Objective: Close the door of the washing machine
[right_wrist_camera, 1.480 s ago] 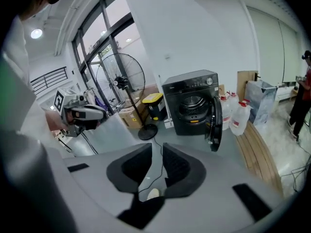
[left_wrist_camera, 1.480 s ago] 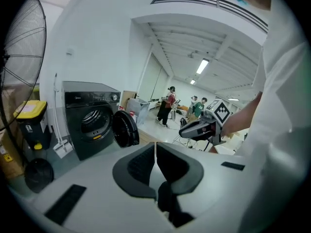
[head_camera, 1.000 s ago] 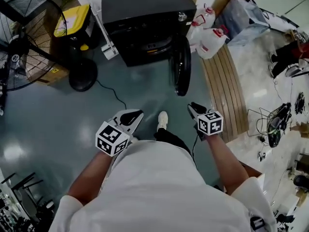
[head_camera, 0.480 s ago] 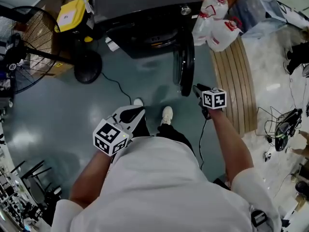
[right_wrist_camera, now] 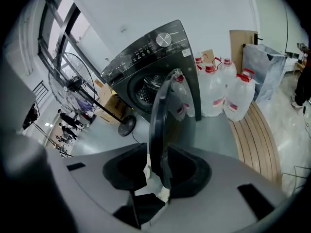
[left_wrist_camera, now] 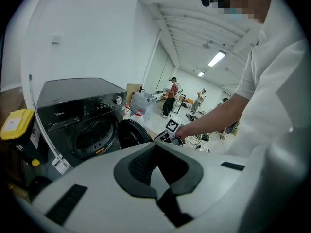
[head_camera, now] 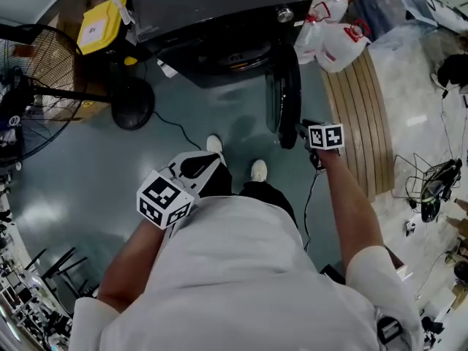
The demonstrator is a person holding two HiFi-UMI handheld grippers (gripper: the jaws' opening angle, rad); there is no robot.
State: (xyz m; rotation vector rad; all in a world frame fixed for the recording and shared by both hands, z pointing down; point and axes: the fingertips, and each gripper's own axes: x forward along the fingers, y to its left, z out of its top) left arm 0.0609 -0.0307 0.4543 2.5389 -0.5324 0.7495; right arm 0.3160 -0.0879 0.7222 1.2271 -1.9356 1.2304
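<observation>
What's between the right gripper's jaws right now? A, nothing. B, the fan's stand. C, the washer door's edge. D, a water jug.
C: in the right gripper view the door edge stands between the jaws of the right gripper, which have just been opening.

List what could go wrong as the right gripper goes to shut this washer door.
1. The right gripper has just been opening, and the thin edge of the door stands between its jaws, unclamped; a push from here may slip off.
2. If the jaws stay astride that edge, they could get pinched against the washing machine as the door lands.
</observation>
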